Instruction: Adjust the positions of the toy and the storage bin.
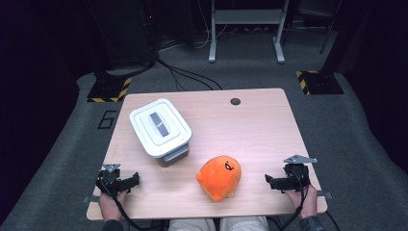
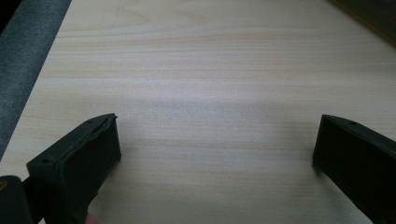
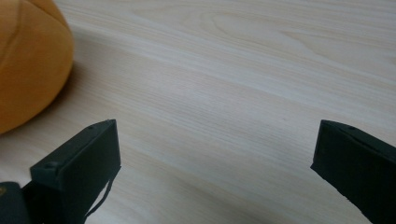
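An orange plush toy with a small black face mark lies on the wooden table, near the front middle. A white lidded plastic box with a grey handle stands behind it to the left. My left gripper rests at the front left corner, open, with bare wood between its jaws. My right gripper rests at the front right, open and pointing toward the toy. The plush toy fills the upper left of the right gripper view, apart from the jaws.
A round cable hole sits near the table's far edge. Grey carpet surrounds the table, with yellow-black striped stand bases at the back left and back right. A white desk frame stands behind.
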`<state>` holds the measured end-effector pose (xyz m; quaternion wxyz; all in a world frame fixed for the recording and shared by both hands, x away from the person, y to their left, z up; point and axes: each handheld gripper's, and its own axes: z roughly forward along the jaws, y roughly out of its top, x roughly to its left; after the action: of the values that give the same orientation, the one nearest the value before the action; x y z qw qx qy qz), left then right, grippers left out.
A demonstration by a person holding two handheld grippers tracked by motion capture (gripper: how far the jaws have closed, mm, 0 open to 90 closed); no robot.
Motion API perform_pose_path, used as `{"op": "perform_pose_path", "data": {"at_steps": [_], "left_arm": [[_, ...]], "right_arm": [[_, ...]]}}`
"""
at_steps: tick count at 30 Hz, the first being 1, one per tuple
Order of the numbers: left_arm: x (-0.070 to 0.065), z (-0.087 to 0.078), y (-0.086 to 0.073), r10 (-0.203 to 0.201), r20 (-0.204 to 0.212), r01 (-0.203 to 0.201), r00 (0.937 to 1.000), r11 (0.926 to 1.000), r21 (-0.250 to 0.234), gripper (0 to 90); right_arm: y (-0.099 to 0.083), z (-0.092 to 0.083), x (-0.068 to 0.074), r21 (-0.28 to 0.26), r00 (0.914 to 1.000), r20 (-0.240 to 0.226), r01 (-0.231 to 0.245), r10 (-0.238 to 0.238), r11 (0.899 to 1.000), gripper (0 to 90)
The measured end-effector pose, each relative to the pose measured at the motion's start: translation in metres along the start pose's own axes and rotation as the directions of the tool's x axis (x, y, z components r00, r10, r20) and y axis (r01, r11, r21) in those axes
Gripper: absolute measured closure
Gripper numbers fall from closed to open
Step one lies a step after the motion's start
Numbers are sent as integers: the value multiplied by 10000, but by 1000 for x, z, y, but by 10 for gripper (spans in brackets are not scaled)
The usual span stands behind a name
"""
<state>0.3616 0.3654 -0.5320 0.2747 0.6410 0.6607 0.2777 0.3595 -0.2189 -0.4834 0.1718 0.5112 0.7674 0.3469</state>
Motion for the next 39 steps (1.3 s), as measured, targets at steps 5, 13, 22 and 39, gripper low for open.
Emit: {"op": "perform_pose_path", "data": {"at_steps": [5,13,22,39], "left_arm": [[0,0,0,-13,-17,13,10000,10000,5,5],[0,-1,-1,-10,-30,10,10000,10000,44,9],[0,-1,-1,-10,-28,10,10000,10000,34,9],[0,-1,-1,3,-22,-3,10000,10000,22,11]], "right_arm": [[5,-3,10,-79,9995,-210,253,-255,9996,4],[18,-9,33,-214,9956,-480,790,-799,9966,0],[31,-12,53,-270,9896,-711,1234,-1251,9920,0],[55,-7,99,-348,9672,-1254,2183,-2210,9753,0]]}}
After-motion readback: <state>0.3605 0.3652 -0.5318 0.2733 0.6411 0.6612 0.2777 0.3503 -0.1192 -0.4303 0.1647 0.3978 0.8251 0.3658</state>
